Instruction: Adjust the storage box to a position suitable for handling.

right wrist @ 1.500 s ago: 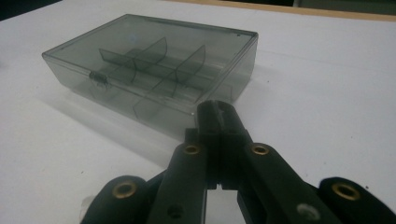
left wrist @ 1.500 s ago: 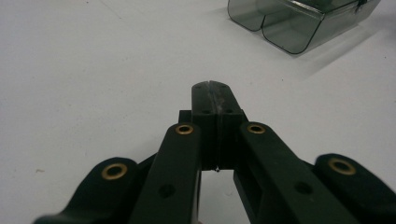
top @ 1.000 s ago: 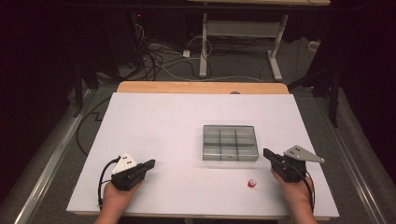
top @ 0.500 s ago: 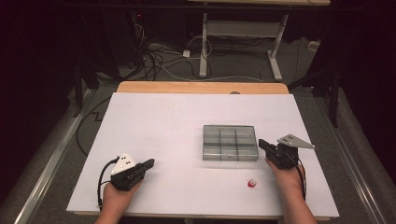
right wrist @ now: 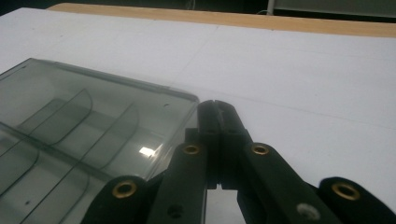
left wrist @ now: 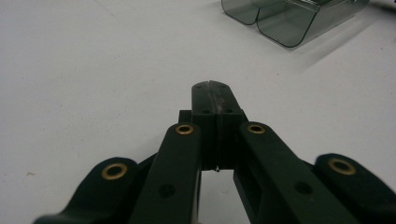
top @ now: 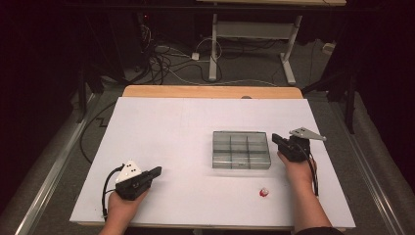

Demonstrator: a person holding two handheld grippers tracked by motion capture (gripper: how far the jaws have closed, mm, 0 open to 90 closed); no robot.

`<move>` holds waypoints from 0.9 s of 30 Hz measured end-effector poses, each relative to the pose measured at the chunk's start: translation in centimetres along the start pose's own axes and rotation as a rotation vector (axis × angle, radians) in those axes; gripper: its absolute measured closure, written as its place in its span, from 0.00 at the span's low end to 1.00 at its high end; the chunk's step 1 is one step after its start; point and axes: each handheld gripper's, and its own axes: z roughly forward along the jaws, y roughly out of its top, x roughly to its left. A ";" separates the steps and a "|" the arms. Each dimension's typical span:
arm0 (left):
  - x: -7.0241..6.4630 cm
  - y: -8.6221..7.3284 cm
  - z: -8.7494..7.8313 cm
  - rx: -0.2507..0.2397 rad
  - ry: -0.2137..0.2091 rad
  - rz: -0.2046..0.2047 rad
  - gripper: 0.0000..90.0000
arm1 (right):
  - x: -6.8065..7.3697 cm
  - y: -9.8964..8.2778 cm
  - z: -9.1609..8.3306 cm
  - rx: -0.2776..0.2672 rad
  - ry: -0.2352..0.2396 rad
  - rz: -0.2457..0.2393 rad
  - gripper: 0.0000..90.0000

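Right gripper [top: 275,139] is sitting just beside the right edge of the clear compartment box [top: 241,150], jaws pressed together with nothing between them, and in the right gripper view we can see its tip [right wrist: 215,110] right at the corner of the box lid [right wrist: 98,126], touching it or only a hair off, can't quite tell. Left gripper [top: 155,171] is parked well apart on the near left of the white table [top: 161,122], jaws together too and empty. Box sits right of centre, lid down, dividers showing through. We'd guess the step is nudging or opening the box, so if we're doing this right we come in low and level at the lid edge, keep the push slow so the light plastic doesn't skate across the table, and maybe bring the left one over to brace the far side. Small red thing [top: 264,192] lies near the front edge, so watch the forearm there. No brand, label or writing readable anywhere
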 end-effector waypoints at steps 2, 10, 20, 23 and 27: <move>-0.1 0.0 -0.1 -0.002 0.004 0.004 0.97 | -0.1 0.1 0.1 -0.002 0.003 0.004 1.00; -0.1 -0.1 -0.2 -0.010 0.005 0.005 0.98 | -0.5 0.9 1.2 0.010 0.003 -0.002 1.00; -0.1 -0.1 -0.2 -0.015 0.007 -0.001 0.97 | -0.4 1.7 3.0 0.037 0.013 -0.006 1.00; -0.1 -0.1 -0.2 -0.013 0.007 0.005 0.97 | -0.4 1.7 3.2 0.041 0.013 -0.005 1.00; -0.2 -0.1 -0.2 -0.013 0.004 0.008 0.97 | -0.5 1.7 3.6 0.045 0.015 -0.003 1.00</move>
